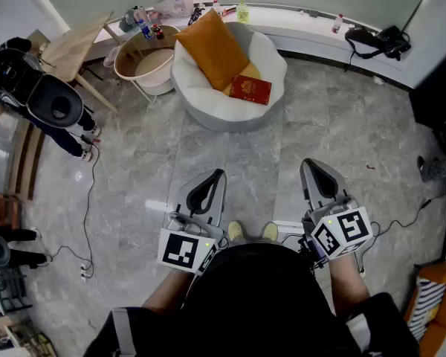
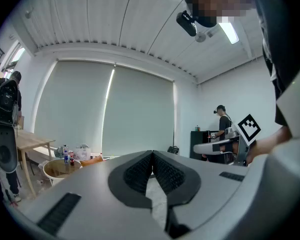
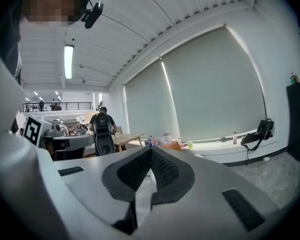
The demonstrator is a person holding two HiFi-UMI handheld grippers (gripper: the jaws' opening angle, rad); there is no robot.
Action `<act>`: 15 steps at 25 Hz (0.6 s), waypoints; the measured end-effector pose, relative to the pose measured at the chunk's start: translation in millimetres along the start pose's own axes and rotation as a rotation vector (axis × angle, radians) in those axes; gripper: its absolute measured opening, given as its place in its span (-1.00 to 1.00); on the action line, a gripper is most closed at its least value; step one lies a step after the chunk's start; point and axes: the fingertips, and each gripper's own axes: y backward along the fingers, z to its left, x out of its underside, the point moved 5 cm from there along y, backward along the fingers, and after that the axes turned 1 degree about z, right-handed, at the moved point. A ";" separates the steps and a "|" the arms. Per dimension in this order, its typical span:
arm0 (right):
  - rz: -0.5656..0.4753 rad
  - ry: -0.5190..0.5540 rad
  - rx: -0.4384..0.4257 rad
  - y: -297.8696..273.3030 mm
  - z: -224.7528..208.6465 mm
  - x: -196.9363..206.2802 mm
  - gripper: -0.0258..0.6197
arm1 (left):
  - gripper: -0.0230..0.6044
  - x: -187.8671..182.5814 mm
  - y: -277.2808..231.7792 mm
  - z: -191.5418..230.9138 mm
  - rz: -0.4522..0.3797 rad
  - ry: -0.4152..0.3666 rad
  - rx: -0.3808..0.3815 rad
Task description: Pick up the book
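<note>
Ahead, the red book (image 1: 250,89) is seen lying flat on the seat of a white armchair (image 1: 208,108), just beside an orange cushion (image 1: 212,48). The left tool (image 1: 217,174) and the right tool (image 1: 310,164) are held side by side over the grey floor (image 1: 342,125), well apart from the book. Each tool's jaws are pressed together with nothing between them.

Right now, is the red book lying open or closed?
Closed: the red book lies flat on the white chair, cover up, no pages showing, beside the orange cushion.
</note>
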 end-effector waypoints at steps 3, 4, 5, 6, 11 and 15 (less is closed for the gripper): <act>0.019 0.012 0.013 -9.1 4.5 -2.9 -0.88 | -0.89 -4.3 -1.5 13.5 -0.002 0.008 -0.012; 0.019 0.012 0.014 -11.3 5.7 -2.9 -0.88 | -0.89 -4.9 -1.8 16.7 -0.003 0.007 -0.014; 0.015 0.008 0.016 -12.7 6.7 -2.1 -0.88 | -0.89 -4.9 -1.5 18.8 -0.005 0.005 -0.016; 0.010 -0.002 0.018 -13.3 7.7 -0.5 -0.88 | -0.89 -4.1 -0.3 19.9 -0.007 0.002 -0.016; -0.002 -0.027 0.020 -14.4 22.3 4.5 -0.88 | -0.89 -1.9 13.3 25.1 -0.018 -0.001 -0.013; -0.011 -0.026 0.013 -17.6 37.0 6.0 -0.88 | -0.89 6.6 22.9 33.7 -0.006 0.003 -0.014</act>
